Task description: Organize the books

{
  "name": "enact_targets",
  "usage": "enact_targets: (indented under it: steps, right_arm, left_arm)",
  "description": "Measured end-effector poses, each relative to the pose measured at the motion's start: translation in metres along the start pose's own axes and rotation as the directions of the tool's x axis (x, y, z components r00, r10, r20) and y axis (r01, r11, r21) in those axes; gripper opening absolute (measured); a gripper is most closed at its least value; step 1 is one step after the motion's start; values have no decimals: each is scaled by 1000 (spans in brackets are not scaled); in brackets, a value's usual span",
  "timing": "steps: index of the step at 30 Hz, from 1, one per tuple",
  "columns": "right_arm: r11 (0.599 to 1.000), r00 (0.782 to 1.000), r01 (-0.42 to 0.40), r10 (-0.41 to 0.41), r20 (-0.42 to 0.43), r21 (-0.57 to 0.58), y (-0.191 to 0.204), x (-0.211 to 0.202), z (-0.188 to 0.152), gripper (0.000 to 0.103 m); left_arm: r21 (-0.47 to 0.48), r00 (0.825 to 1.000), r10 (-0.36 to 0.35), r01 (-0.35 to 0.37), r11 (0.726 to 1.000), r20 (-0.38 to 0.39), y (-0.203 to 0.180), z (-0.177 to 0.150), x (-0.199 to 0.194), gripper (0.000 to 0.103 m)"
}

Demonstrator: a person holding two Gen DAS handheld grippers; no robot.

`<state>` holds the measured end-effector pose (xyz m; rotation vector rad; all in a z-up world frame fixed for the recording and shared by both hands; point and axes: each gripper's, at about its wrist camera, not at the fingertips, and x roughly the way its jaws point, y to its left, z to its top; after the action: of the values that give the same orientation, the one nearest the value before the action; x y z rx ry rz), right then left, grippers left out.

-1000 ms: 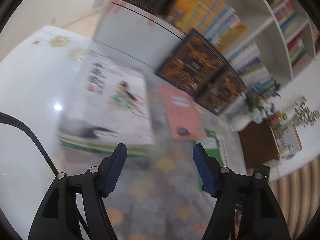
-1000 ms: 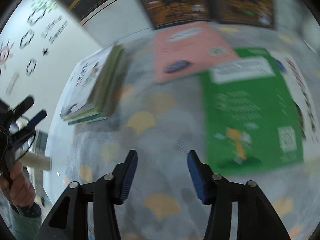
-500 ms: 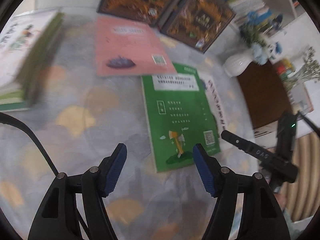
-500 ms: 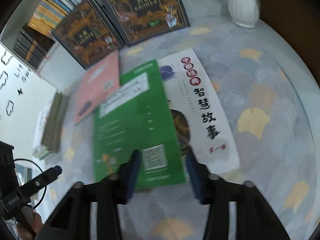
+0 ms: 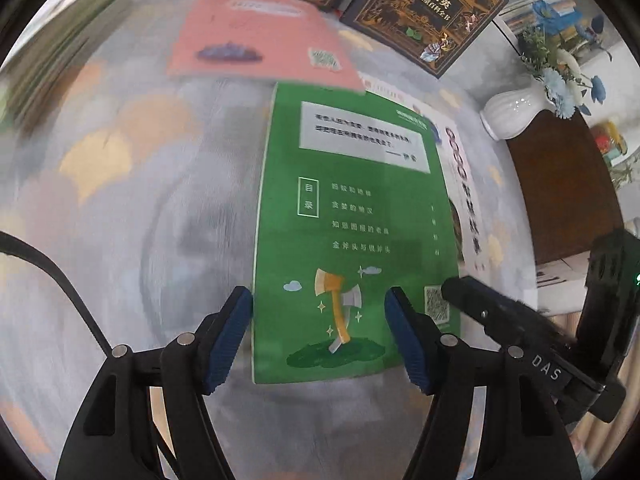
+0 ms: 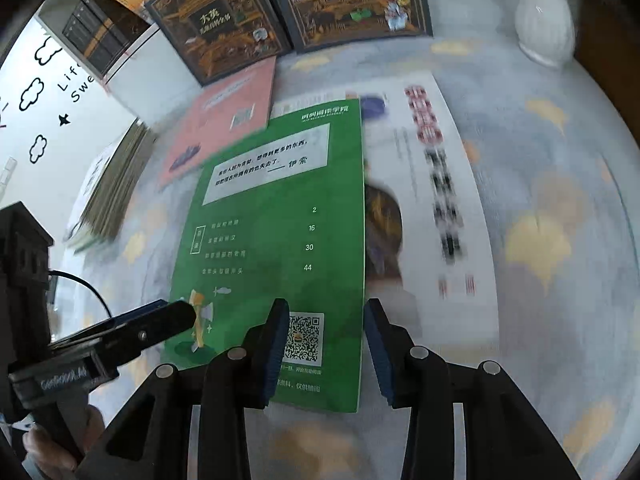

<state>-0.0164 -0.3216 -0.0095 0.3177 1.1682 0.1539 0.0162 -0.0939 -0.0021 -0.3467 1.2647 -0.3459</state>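
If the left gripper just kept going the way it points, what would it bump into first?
Most likely the green book: the left gripper, open, hangs over its near end, aimed down at the cover. How far above, I cannot tell.

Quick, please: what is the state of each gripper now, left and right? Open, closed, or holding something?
Left gripper: open, above the near end of the green book, holding nothing.
Right gripper: open, jaws straddling the green book's right edge, not gripping it yet.

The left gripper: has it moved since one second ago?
Yes. The left gripper has gone from beside the stack of books rightward to the near end of the green book, its jaws open over that book.
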Motion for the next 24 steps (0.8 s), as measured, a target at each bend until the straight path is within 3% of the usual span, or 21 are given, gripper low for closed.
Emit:
enact_targets:
  steps: [6,9,14,20,24]
  right_arm:
    - [998,990,-67,67,-122,0,-17,-17,-70,39]
    - [995,979,-102,102,-175,14,-22,-24,-86,39]
    - [998,995,-50,54,-90,40,-37,-28,-76,39]
    - [990,993,-107,112,-45,91,-31,-18,-55,46]
    - [976,983,-183,185,0,121,-30,-43,-50,46]
  left_arm:
    - [46,997,3,1,999,-78,-8,-63,-13,66]
    - [66,995,14,-7,998,-97,-10,-74,-17,66]
    - [32,996,7,-4,999,-86,-10,-69,-14,66]
    - [32,996,-19,21,999,-85,-11,-72,-11,67]
    - [55,996,-34,38,998,-87,-11,-72,-12,69]
